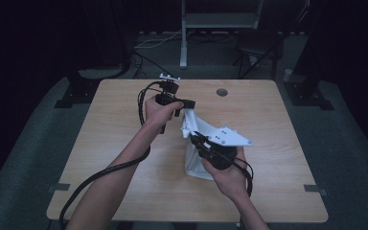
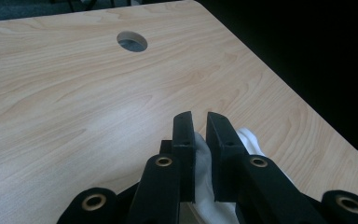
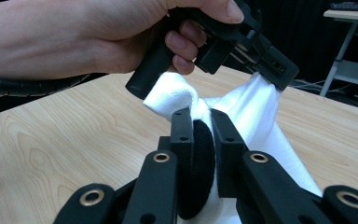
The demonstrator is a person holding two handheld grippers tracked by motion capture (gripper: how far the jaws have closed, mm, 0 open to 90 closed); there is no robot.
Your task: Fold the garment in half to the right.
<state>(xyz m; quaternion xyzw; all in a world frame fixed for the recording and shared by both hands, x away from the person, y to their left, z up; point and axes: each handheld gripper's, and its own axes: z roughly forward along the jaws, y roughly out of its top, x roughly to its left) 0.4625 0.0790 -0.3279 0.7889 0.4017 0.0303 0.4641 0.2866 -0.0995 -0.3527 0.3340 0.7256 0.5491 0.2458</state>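
My left hand-held gripper (image 1: 188, 106) and right hand-held gripper (image 1: 195, 137) each clamp the white cloth (image 1: 194, 163), lifted between them above the counter (image 1: 124, 143).

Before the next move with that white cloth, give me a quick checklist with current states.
1. Left gripper shut on the white cloth: ok, its jaws pinch the raised corner.
2. Right gripper shut on the cloth: ok, white fabric and a dark padded layer sit between its jaws.
3. Cloth lifted: partly; its upper part hangs between the grippers, its lower end rests on the light wooden table.
4. What the dark layer in the right jaws is: cannot tell.
5. Round hole in the tabletop clear of the cloth: ok.
6. Black cable clear of the cloth: ok.
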